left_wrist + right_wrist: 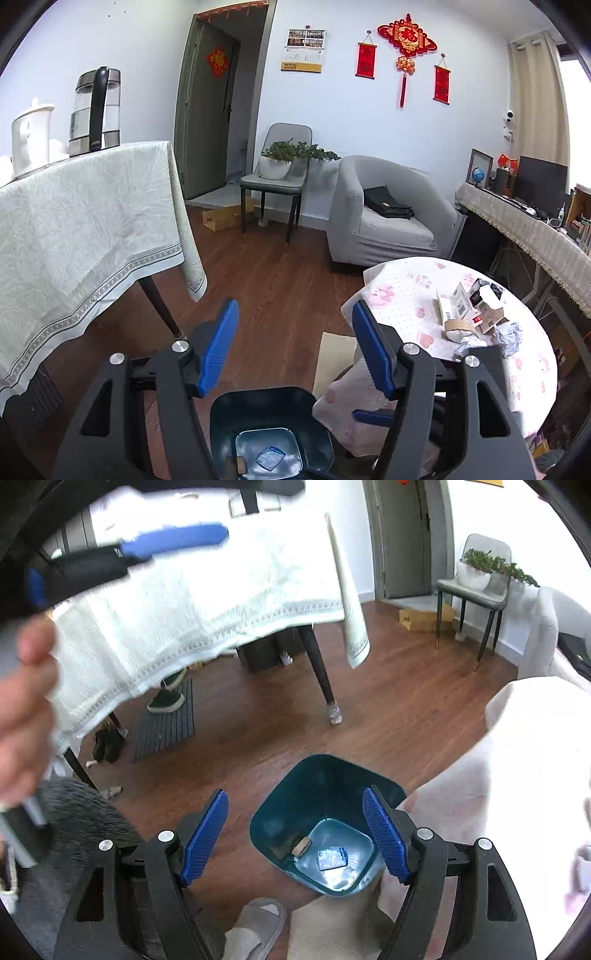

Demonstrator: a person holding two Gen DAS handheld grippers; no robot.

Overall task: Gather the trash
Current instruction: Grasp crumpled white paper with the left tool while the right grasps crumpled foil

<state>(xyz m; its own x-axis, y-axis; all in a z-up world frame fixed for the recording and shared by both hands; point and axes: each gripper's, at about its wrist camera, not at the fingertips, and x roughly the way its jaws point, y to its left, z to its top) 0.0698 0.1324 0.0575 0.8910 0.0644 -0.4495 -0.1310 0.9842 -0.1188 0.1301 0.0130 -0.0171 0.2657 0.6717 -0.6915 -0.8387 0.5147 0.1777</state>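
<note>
A dark teal trash bin stands on the wood floor beside the round table. Inside it lie a blue wrapper and a small tan piece. My left gripper is open and empty above the bin. My right gripper is open and empty over the bin. On the round table with the pink-print cloth lie a cardboard box, a paper tube, crumpled paper and a small dark box.
A table with a white cloth stands to the left, with a kettle and a white pot on it. A grey armchair, a chair with a plant and a slippered foot are nearby.
</note>
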